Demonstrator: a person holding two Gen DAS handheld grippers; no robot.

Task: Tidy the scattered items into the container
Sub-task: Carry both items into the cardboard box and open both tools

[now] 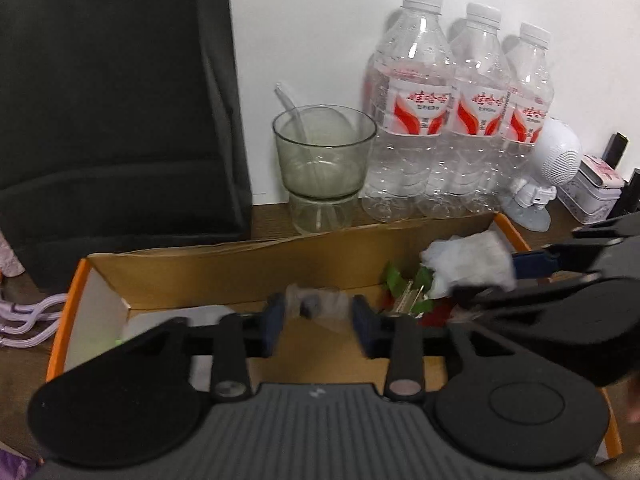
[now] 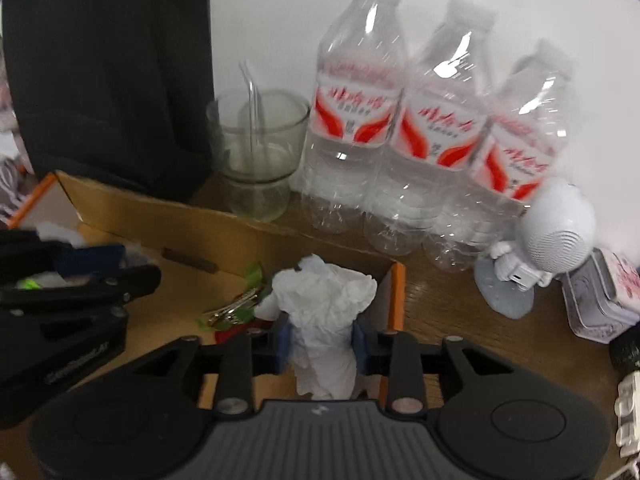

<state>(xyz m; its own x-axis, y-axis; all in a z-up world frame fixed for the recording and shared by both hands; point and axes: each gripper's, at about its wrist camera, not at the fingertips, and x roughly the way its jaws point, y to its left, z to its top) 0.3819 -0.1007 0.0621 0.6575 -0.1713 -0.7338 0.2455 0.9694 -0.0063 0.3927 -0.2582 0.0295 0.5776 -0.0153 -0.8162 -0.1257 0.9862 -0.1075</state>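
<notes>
An open cardboard box point(image 1: 240, 276) with an orange rim lies on the wooden desk. My left gripper point(image 1: 318, 320) hovers over its left half. A small, blurred clear plastic item point(image 1: 316, 304) is between the blue pads and looks loose, so this gripper is open. My right gripper point(image 2: 320, 340) is over the box's point(image 2: 180, 224) right end, shut on a crumpled white tissue point(image 2: 324, 312) pinched between its pads. The left wrist view shows the tissue point(image 1: 468, 264) at the right gripper's point(image 1: 488, 276) tip. Metal hair clips point(image 2: 232, 308), green leaves and something red lie inside.
Three clear water bottles point(image 1: 460, 108) stand against the white wall behind the box. Beside them are a glass cup point(image 1: 324, 160) with a straw, a white astronaut figure point(image 2: 536, 252) and a patterned tin point(image 2: 600, 300). Dark fabric point(image 1: 112, 100) fills the back left. Pale hangers point(image 1: 32, 320) lie left.
</notes>
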